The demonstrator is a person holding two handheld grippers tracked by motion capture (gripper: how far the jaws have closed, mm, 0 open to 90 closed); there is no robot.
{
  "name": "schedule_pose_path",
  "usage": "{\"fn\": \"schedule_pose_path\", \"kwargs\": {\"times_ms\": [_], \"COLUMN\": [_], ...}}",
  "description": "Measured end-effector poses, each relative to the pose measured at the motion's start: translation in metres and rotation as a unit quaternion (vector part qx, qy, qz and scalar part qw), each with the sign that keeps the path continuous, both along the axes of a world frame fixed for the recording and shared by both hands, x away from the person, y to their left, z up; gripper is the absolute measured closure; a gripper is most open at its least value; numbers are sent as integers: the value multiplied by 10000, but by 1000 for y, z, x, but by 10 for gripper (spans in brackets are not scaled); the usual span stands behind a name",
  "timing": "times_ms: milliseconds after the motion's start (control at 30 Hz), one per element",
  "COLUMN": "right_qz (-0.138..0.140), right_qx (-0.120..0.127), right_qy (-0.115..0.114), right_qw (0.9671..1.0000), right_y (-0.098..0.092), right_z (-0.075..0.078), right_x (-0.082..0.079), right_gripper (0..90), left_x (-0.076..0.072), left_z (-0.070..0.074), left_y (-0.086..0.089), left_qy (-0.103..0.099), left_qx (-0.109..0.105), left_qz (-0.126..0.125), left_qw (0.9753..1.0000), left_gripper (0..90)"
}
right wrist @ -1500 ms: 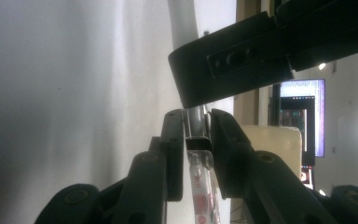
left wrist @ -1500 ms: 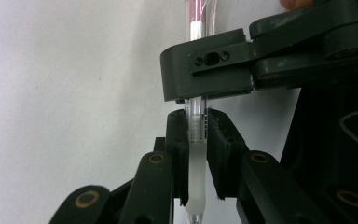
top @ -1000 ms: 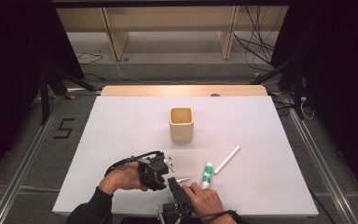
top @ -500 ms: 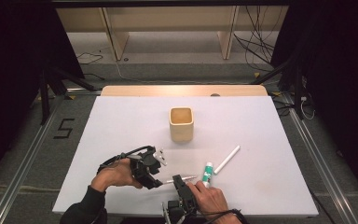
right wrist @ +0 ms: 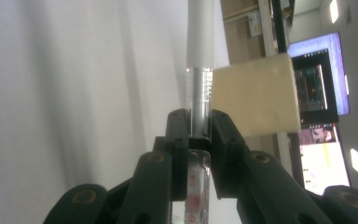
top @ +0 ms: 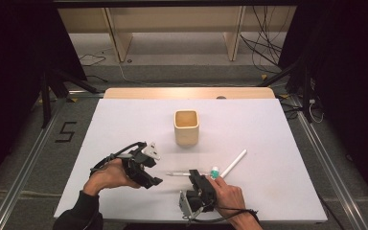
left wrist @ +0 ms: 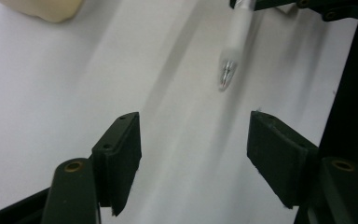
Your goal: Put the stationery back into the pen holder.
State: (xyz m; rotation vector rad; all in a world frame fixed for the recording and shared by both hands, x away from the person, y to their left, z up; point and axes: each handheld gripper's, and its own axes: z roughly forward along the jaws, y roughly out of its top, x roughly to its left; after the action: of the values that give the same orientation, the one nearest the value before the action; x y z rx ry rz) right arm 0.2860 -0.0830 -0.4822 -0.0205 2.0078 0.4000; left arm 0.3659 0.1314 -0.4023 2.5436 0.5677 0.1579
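Right gripper view showed the right gripper point(right wrist: 199, 128) pinching a clear pen point(right wrist: 200, 100) between its jaws, the pen's tip point(left wrist: 227, 74) lying ahead of the left gripper's point(left wrist: 193, 154) spread jaws.

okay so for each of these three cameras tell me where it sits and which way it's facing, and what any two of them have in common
High view: above the person's side, looking forward and down on the table; both hands, left gripper and right gripper show.
Left gripper view: on the left gripper, looking along its open jaws at the pen tip.
Right gripper view: on the right gripper, jaws clamping the pen, facing the cup.
All share pen and cup.
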Motion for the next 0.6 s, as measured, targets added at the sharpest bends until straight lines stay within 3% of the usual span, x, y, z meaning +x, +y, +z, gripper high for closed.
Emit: {"fn": "schedule_pose_path", "kwargs": {"times_ms": [133, 233, 333, 400, 467, 600], "right_qz": [-177, -344, -538, -618, -689, -713], "right_qx": [311, 575, 981, 1286, 1669, 2394], "right_qy": [85, 221, 466, 657, 852, 1291], "right_qw": [9993, 9975, 9926, 9876, 9799, 9597], "right_y": [-10, -19, -31, -40, -46, -54], "right_z": [14, 21, 29, 35, 41, 50], "right_x": [8, 17, 27, 35, 41, 51], "right_gripper": [793, 793, 793, 793, 793, 793], "left_x": [1, 0, -1, -2, -2, -4], "left_z": [5, 6, 2, -3, -8, -13], "left_y": [6, 10, 12, 14, 16, 22], "left_qy": [-197, -322, -398, -418, -457, -527], "left_qx": [-470, -701, -896, -986, -1031, -1389], "left_qz": [227, 405, 598, 669, 786, 950], "left_qw": [9984, 9962, 9934, 9920, 9905, 9843], "left_gripper": [309, 292, 281, 273, 270, 269]}}
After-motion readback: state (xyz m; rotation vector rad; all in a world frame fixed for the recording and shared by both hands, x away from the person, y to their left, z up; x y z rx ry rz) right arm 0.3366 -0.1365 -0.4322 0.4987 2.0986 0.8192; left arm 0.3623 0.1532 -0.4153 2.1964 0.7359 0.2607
